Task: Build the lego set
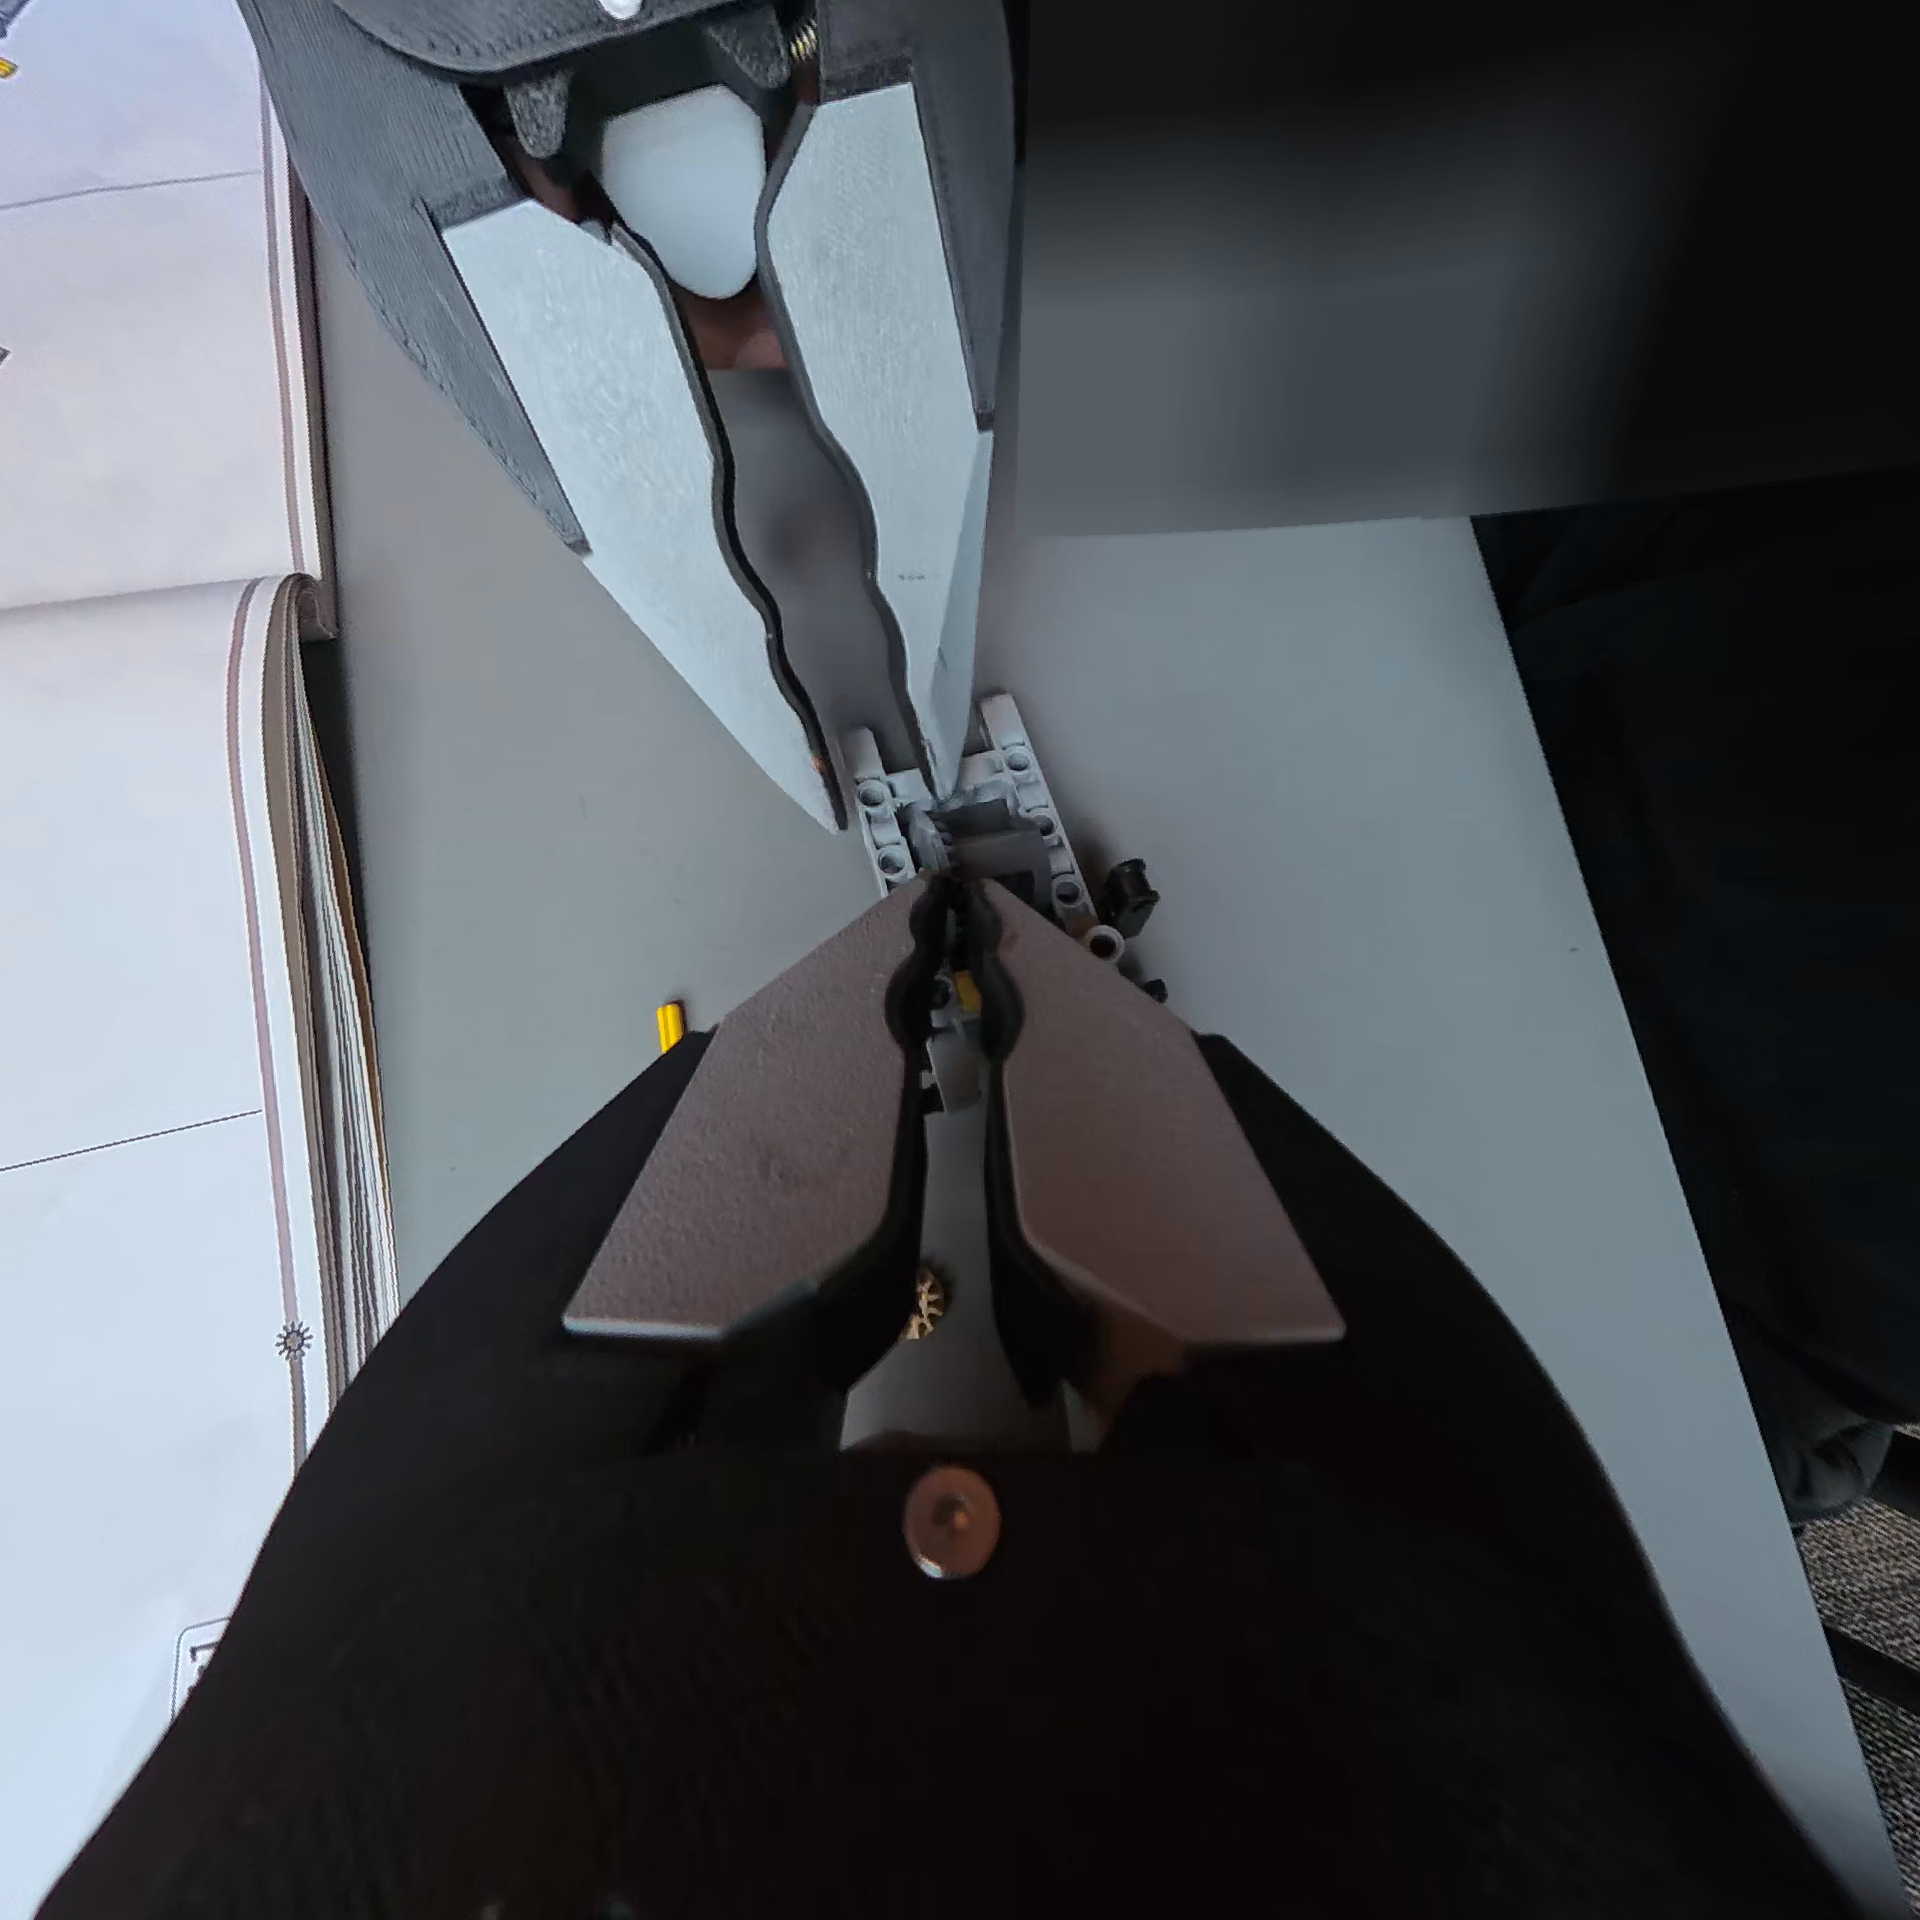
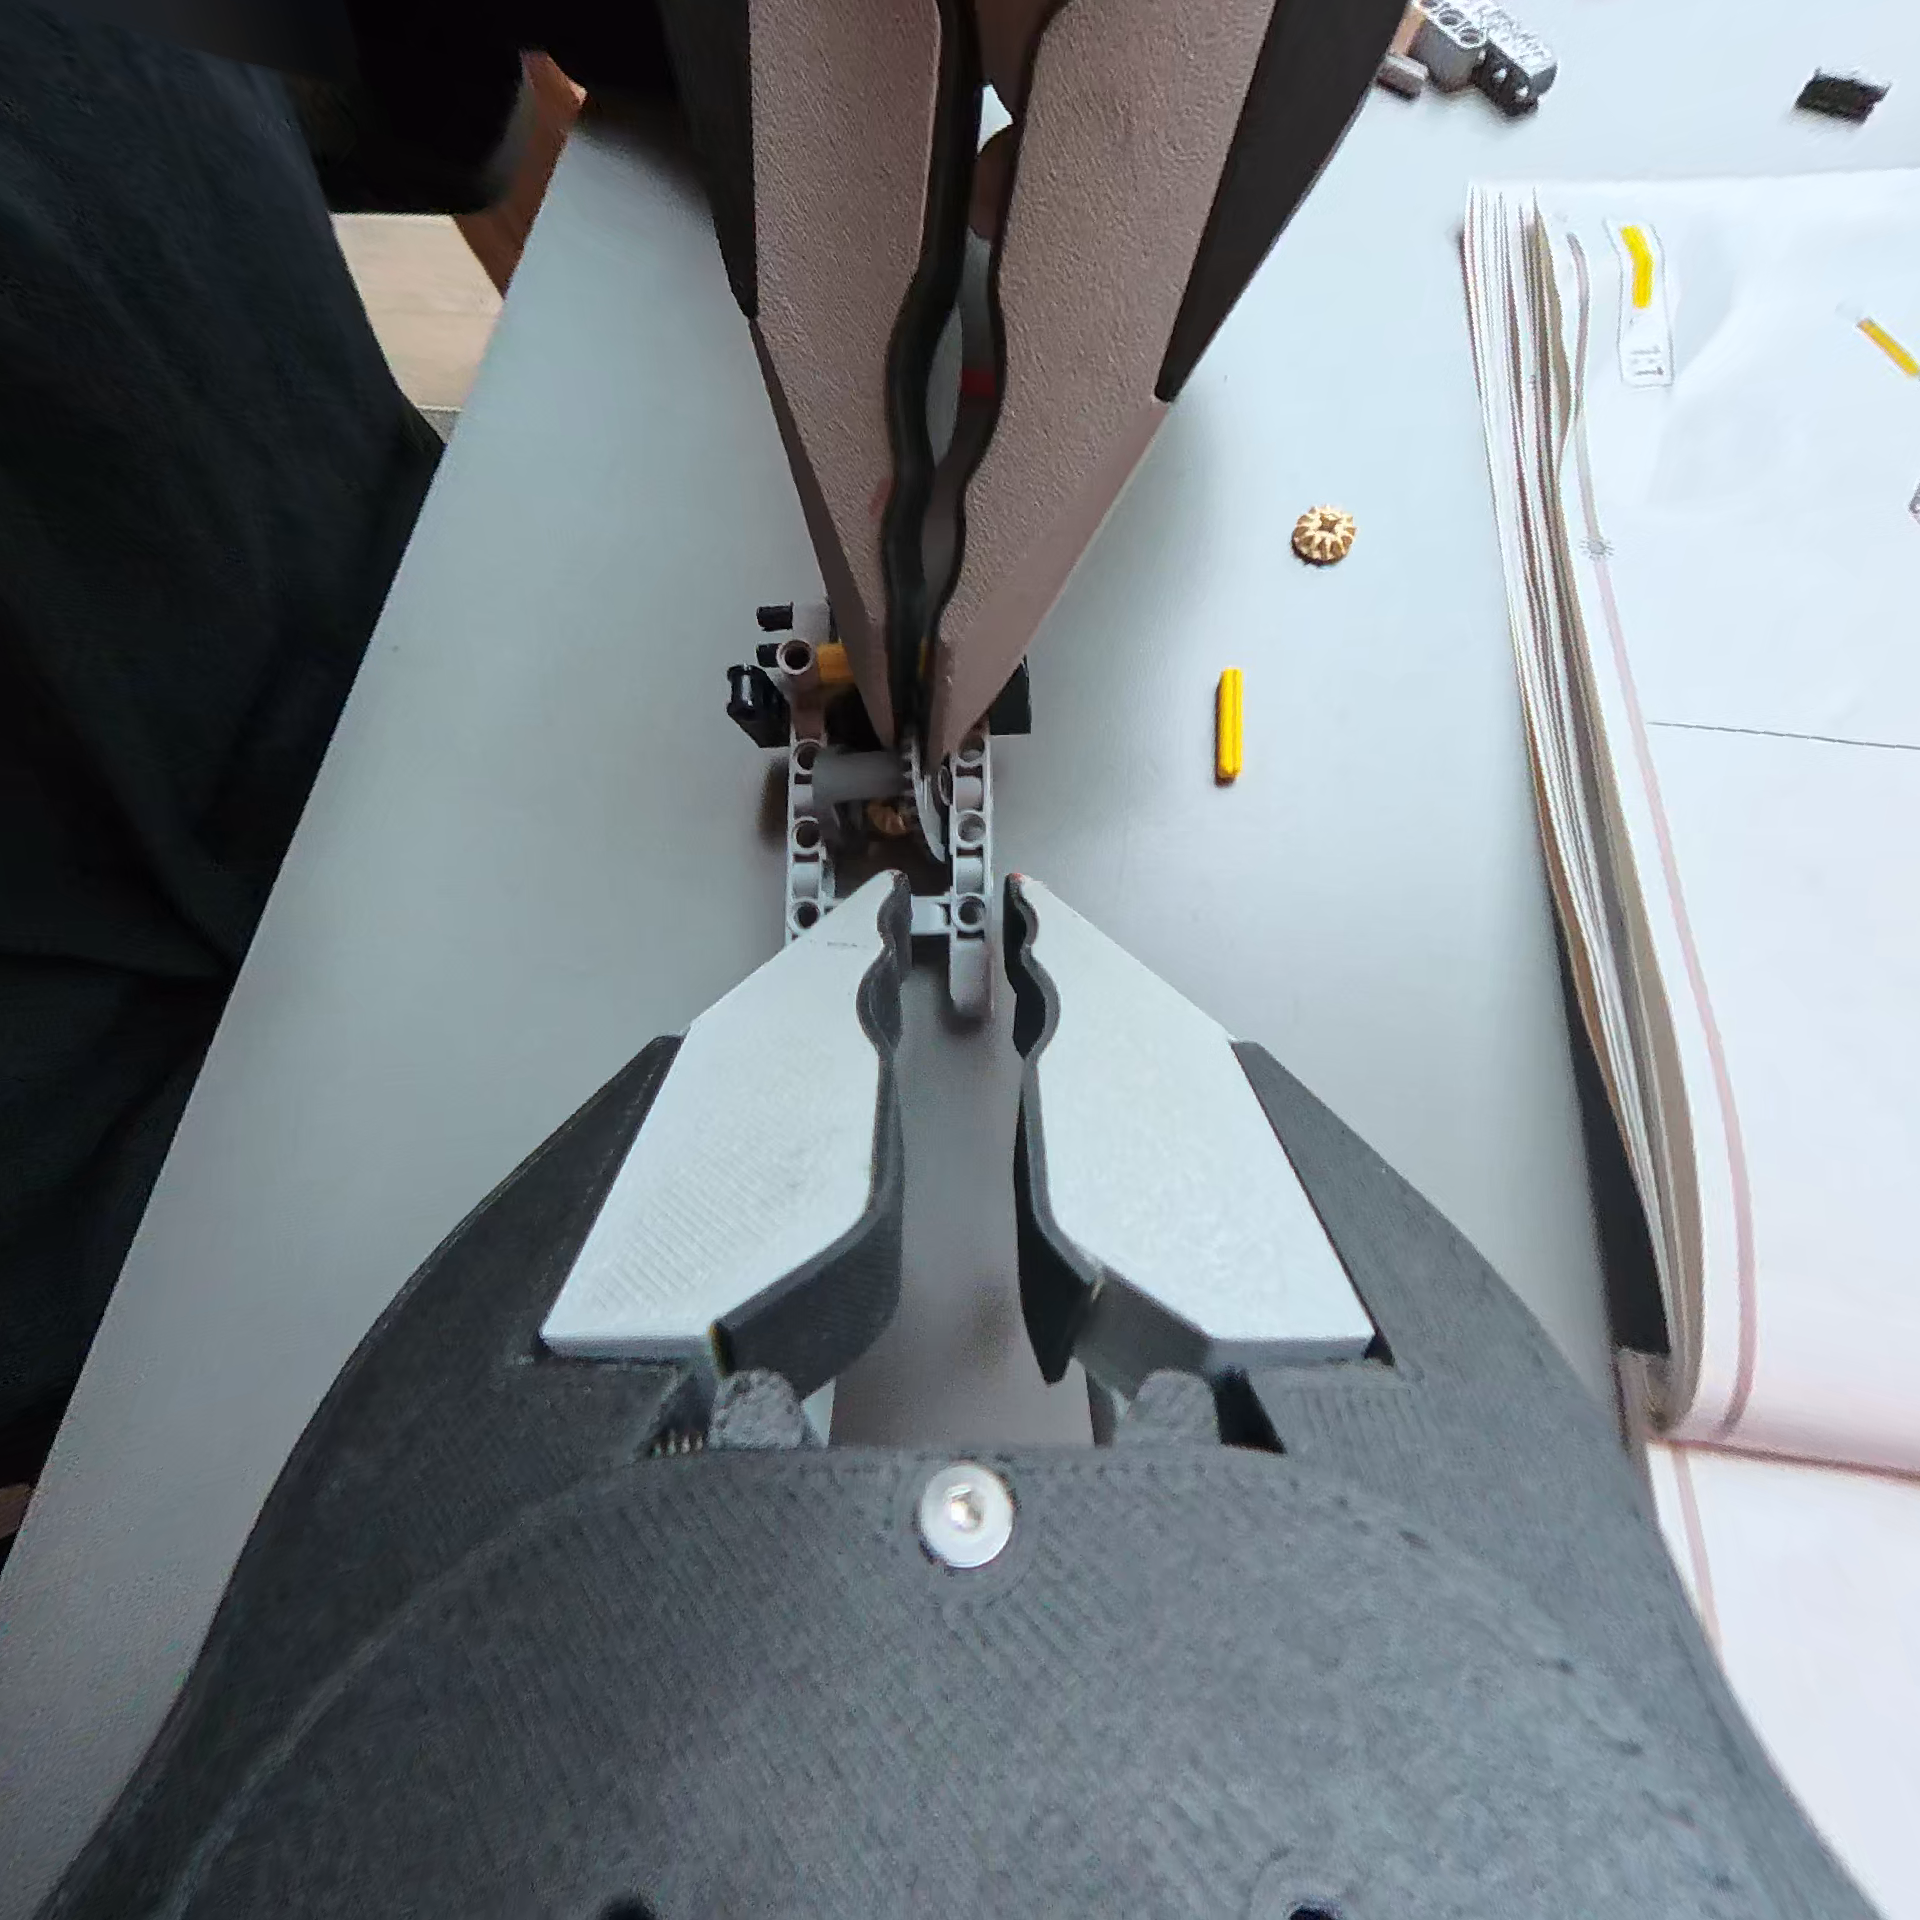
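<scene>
Bare table (image 2: 520,831) left of lego assembly (image 2: 894,821); right side cluttered: yellow axle (image 2: 1229,723), tan gear (image 2: 1325,535), instruction booklet (image 2: 1714,727).

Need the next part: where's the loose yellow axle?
Right wrist view: yellow axle lies on the table, right of the grey assembly, below the tan gear.

Left gripper (image 1: 951,902): black textured shell, brownish-grey fingers, copper-looking screw; right gripper (image 2: 954,902): dark grey shell, pale grey fingers, silver screw

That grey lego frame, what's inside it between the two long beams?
Inside the grey lego frame sit a grey axle sleeve, a pale gear wheel and a small tan gear. The left gripper covers whatever lies farther in.
</scene>
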Motion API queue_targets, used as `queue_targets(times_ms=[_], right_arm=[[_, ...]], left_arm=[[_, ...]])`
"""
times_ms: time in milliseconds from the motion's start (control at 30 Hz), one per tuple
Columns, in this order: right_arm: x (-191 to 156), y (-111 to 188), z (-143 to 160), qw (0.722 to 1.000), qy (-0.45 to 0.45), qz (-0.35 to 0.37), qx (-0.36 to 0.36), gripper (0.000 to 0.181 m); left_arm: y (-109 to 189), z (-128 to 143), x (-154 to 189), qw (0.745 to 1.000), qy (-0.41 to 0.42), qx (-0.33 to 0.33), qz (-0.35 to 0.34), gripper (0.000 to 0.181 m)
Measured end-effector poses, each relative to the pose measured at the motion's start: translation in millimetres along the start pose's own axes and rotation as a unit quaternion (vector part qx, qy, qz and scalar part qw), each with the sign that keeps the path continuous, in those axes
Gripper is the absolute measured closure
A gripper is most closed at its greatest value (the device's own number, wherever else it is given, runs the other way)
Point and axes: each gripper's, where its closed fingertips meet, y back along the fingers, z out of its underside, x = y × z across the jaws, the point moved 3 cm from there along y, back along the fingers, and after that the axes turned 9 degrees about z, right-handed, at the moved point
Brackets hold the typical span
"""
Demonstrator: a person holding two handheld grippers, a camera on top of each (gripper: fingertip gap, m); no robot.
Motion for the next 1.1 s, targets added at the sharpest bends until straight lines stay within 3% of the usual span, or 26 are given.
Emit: queue_targets(times_ms=[633, 933, 1100], right_arm=[[-2.1, 1.6, -2.4, 1.000, -0.013, -0.011, 0.007, 0.169], [-1.3, -6.1, -4.3, 0.997, -0.057, -0.051, 0.007, 0.153], [-3.2, -10.8, -2.7, 0.998, -0.037, -0.042, -0.004, 0.169]], left_arm=[[0.6, 3.0, -2.0, 1.000, 0.019, 0.002, 0.007, 0.181], [0.7, 3.3, -2.2, 1.000, 0.012, -0.004, -0.002, 0.181], [0.8, 2.7, -1.3, 1.000, 0.008, -0.008, -0.004, 0.181]])
